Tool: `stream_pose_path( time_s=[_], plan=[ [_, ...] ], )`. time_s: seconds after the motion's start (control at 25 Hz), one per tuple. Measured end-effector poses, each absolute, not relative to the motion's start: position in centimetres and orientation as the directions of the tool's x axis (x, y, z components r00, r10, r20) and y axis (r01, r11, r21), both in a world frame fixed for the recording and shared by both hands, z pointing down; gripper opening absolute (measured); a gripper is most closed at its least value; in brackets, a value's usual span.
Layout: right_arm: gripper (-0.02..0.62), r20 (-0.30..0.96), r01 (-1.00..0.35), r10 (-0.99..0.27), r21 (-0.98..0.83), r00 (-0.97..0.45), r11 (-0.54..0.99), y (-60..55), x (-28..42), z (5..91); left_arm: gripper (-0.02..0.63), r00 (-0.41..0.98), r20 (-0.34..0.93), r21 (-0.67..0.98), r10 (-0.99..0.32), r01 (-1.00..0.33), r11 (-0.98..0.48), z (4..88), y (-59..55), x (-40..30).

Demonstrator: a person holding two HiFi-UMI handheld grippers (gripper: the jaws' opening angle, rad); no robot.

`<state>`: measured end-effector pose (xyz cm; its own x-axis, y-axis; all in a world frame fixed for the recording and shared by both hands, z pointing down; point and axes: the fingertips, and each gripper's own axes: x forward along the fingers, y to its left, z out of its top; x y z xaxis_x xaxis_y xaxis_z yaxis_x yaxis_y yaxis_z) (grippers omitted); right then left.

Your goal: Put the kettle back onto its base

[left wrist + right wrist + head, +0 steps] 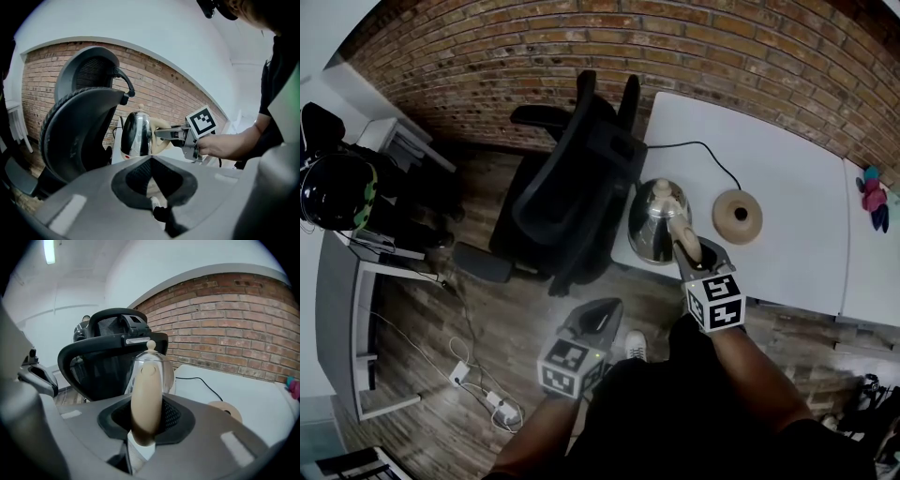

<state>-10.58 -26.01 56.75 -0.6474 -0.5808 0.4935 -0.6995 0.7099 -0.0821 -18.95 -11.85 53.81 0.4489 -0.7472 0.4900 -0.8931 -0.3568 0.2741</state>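
Table [787,178]: one, white.
Kettle [654,220]: one, handle [146,399] pinched by jaws of right gripper [692,251].
Base [737,217]: one, right of them.
Left gripper [605,314]: jaws together.

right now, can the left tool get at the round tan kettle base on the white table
Probably not directly: the left tool hangs over the floor, and the shiny steel kettle, gripped by the right tool, stands between it and the round tan base.

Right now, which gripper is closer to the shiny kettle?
Right. The right gripper grips the kettle by its handle; the left gripper hangs over the floor, apart from it.
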Motion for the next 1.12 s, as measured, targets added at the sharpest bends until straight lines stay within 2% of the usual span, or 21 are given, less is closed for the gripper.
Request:
stream_pose_path(
  time_s=[1.12],
  plan=[
    [0.109,0.411,-0.789,-0.7,-0.087,-0.584,0.608,-29.6,-2.2,52.4,0.001,0.53,0.492,0.238,-0.69,-0.845,-0.479,51.9,-15.5,-13.5]
  ],
)
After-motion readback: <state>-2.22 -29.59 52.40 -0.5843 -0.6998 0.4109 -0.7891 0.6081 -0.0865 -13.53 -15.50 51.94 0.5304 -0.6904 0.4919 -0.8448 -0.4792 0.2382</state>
